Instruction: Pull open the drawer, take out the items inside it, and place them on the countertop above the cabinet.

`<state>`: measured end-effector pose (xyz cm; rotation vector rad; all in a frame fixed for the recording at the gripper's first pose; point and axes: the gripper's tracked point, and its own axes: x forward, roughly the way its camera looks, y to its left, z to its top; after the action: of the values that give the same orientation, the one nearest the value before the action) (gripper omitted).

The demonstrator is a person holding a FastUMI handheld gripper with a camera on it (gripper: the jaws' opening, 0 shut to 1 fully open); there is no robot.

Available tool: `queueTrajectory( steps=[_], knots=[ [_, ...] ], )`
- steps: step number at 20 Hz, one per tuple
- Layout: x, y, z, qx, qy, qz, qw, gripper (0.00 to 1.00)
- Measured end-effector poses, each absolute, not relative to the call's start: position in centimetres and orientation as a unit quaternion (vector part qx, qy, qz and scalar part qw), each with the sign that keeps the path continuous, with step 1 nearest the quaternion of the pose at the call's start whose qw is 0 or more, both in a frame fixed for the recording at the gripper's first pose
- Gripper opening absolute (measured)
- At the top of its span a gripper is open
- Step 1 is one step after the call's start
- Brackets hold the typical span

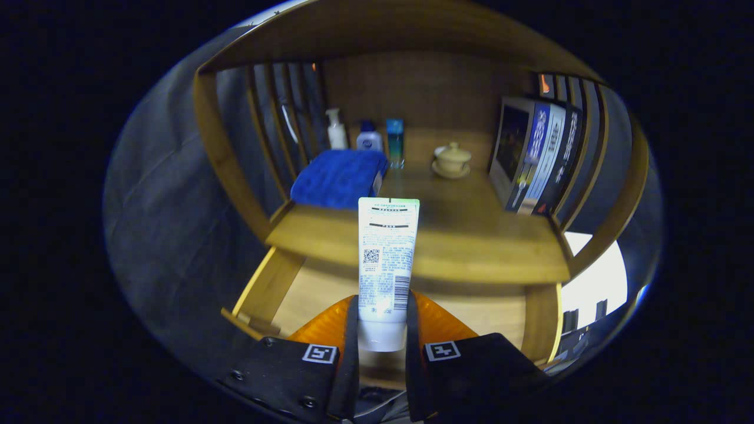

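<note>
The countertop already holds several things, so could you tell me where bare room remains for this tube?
The gripper is shut on the tube. The countertop's front strip is bare, from the blue towel across to the boxes. The back is crowded: bottles behind the towel, lidded cup mid-back.

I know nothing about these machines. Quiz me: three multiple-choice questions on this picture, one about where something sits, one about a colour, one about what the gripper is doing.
1. Where is the lidded cup on its saucer?
A. in the open drawer
B. on the countertop, left of the books
C. on the blue cloth

2. What colour is the folded cloth?
A. red
B. white
C. blue

3. What is the gripper doing?
A. clamping a tube
B. hanging open
C. pulling a handle

Answers: 1 B, it stands on the countertop beside the books. 2 C, plainly blue. 3 A, both fingers press the white tube above the open drawer.
</note>
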<state>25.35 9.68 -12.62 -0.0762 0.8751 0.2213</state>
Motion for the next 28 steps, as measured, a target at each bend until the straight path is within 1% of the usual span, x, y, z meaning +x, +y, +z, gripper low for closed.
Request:
queueTrajectory(
  steps=[3, 6, 13, 16, 20, 24, 27, 28],
  knots=[
    [30.5, 9.4, -12.1, -0.021, 0.406, 0.075, 0.911, 0.41],
    [34.2, 8.4, -13.7, -0.031, 0.408, 0.048, 0.911, 0.41],
    [36.1, 8.3, -19.3, -0.058, 0.445, 0.022, 0.894, 0.41],
    [36.4, 7.9, -21.2, -0.049, 0.455, 0.005, 0.889, 0.43],
    [36.8, 7.3, -23.3, -0.018, 0.465, -0.011, 0.885, 0.47],
    [37.0, 7.1, -23.3, -0.017, 0.461, -0.009, 0.887, 0.5],
    [36.9, 6.8, -23.4, -0.031, 0.457, -0.012, 0.889, 0.54],
    [37.0, 6.3, -23.3, -0.035, 0.455, -0.017, 0.889, 0.64]
  ],
)
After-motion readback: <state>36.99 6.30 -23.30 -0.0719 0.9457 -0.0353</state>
